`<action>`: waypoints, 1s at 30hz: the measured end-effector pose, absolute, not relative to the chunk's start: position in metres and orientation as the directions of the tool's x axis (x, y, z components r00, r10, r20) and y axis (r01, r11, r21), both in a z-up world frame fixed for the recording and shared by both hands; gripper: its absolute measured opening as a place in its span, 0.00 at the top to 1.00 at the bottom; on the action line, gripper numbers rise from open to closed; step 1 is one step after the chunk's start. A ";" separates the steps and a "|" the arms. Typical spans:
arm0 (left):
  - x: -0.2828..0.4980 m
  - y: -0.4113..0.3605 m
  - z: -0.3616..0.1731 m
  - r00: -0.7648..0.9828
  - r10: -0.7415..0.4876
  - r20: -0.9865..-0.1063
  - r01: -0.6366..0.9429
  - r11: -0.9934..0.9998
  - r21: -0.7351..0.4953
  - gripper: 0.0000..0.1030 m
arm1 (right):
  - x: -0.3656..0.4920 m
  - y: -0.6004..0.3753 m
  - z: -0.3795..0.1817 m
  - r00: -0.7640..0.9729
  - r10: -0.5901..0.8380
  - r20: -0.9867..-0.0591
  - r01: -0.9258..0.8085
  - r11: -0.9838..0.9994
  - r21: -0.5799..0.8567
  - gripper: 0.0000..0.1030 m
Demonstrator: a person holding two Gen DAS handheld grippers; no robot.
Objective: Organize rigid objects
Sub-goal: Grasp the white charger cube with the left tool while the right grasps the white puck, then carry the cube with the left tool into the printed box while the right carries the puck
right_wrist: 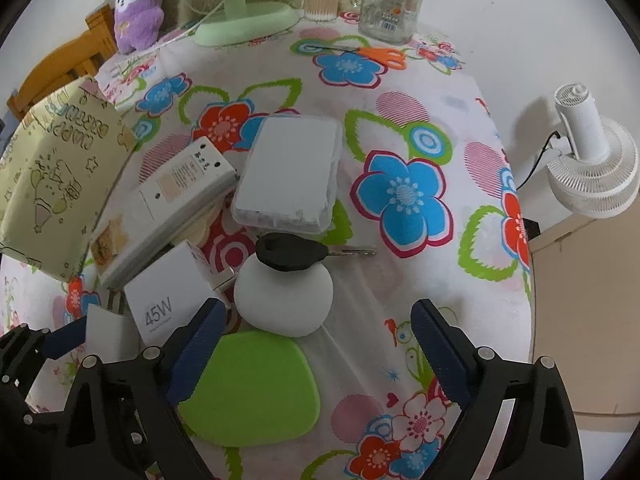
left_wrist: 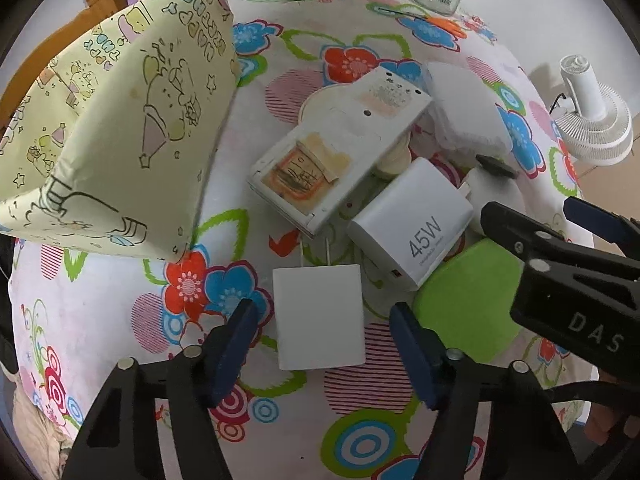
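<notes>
On the flowered tablecloth lies a cluster of rigid objects. A plain white charger block (left_wrist: 319, 316) lies between the fingers of my open left gripper (left_wrist: 320, 352). Beside it are a white 45W charger (left_wrist: 416, 228) (right_wrist: 168, 304), a worn white box (left_wrist: 336, 160) (right_wrist: 168, 208), a clear plastic case (right_wrist: 290, 172) (left_wrist: 464, 108), a white round object (right_wrist: 284, 296), a black-headed key (right_wrist: 296, 254) and a green pad (right_wrist: 252, 384) (left_wrist: 468, 300). My right gripper (right_wrist: 316, 348) is open above the green pad's right part, empty. It also shows in the left wrist view (left_wrist: 532, 216).
A yellow printed fabric bin (left_wrist: 104, 140) (right_wrist: 56, 176) stands at the left. At the back are a green fan base (right_wrist: 244, 20), a glass jar (right_wrist: 390, 4), a cotton swab tub (right_wrist: 320, 0), orange scissors (right_wrist: 380, 56) and a purple plush (right_wrist: 136, 12). A white fan (right_wrist: 592, 160) stands off the table's right edge.
</notes>
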State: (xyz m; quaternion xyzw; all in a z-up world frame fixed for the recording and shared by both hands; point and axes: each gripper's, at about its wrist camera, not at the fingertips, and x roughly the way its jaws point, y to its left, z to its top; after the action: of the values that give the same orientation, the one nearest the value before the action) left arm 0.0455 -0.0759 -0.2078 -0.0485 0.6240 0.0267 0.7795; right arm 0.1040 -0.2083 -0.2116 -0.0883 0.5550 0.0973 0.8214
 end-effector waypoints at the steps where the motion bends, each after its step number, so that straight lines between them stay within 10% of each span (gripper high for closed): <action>1: 0.046 -0.076 -0.208 0.221 -0.015 -0.975 -0.104 0.994 -0.039 0.36 | 0.104 -0.208 -0.213 0.364 0.062 -0.929 -0.261 0.965 -0.038 0.08; 10: 0.054 -0.081 -0.209 0.228 0.027 -0.973 -0.116 0.993 0.000 0.53 | 0.113 -0.202 -0.223 0.362 0.049 -0.931 -0.276 0.959 -0.057 0.11; 18: 0.056 -0.087 -0.209 0.230 0.030 -0.973 -0.125 0.992 0.001 0.61 | 0.110 -0.196 -0.230 0.344 0.101 -0.934 -0.313 0.950 -0.012 0.43; 30: 0.059 -0.083 -0.206 0.228 0.021 -0.973 -0.126 0.992 -0.008 0.61 | 0.100 -0.202 -0.220 0.352 0.103 -0.930 -0.319 0.948 -0.016 0.43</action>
State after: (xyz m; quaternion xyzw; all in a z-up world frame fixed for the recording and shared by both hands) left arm 0.0588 -0.0833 -0.2059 -0.0423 0.6195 0.0471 0.7825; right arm 0.1001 -0.2017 -0.2202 -0.0977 0.5542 0.1291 0.8165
